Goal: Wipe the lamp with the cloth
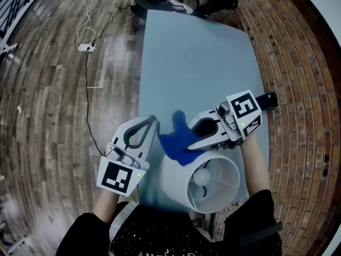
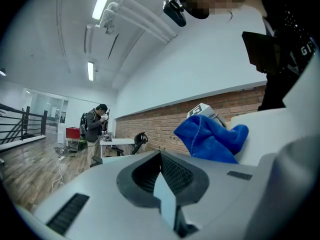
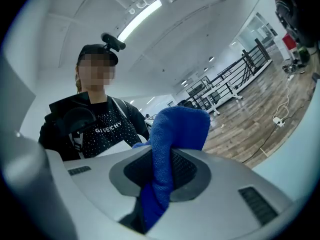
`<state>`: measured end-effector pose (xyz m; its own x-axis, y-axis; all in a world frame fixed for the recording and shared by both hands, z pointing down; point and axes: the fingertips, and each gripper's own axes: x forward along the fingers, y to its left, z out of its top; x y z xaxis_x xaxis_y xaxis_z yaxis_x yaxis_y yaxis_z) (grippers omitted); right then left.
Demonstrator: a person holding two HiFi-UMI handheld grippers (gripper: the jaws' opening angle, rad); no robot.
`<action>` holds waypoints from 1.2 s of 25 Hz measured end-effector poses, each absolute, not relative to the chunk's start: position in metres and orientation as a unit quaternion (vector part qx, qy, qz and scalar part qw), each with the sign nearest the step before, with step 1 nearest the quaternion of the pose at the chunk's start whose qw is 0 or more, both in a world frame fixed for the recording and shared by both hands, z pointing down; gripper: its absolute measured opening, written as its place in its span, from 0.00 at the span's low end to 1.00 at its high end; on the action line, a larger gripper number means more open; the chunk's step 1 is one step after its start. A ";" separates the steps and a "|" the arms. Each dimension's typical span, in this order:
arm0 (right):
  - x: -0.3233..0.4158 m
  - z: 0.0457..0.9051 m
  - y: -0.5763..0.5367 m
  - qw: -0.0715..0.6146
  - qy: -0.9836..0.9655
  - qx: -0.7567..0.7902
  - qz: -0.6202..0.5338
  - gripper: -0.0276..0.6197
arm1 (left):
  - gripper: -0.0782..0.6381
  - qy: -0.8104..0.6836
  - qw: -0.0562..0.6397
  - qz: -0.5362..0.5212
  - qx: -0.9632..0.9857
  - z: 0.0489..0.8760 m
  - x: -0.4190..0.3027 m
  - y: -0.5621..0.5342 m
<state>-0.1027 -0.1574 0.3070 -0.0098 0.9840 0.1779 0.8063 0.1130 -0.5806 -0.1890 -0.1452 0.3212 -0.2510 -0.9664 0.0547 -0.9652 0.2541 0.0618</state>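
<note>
A lamp with a white shade stands at the near edge of the light blue table, its bulb showing from above. My right gripper is shut on a blue cloth, which rests against the shade's upper left rim. The right gripper view shows the cloth pinched between the jaws of that gripper. My left gripper sits just left of the cloth and shade, shut with nothing in it. In its own view the left gripper faces the cloth and shade.
A power strip with its cable lies on the wooden floor at the left. A black chair stands at the table's far end. A small black object sits at the table's right edge. A person stands far off.
</note>
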 end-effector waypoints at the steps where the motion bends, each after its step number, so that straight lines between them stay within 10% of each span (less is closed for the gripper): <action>1: -0.105 0.316 -0.157 0.285 -0.692 -0.644 0.155 0.16 | 0.12 -0.791 0.047 -0.009 0.609 0.327 -0.189 -0.145; 18: -0.142 0.429 -0.170 0.378 -0.738 -0.534 0.169 0.16 | 0.12 -0.794 0.098 0.013 0.600 0.395 -0.176 -0.150; 30: -0.090 0.246 -0.256 0.148 -0.944 -0.243 0.165 0.16 | 0.12 -0.765 0.059 -0.011 0.641 0.353 -0.162 -0.136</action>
<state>-0.0902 -0.2565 0.2460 -0.8381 0.5075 0.2002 0.4094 0.8275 -0.3842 -0.1622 -0.1365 0.3533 -0.1717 -0.9822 0.0759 -0.9796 0.1784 0.0920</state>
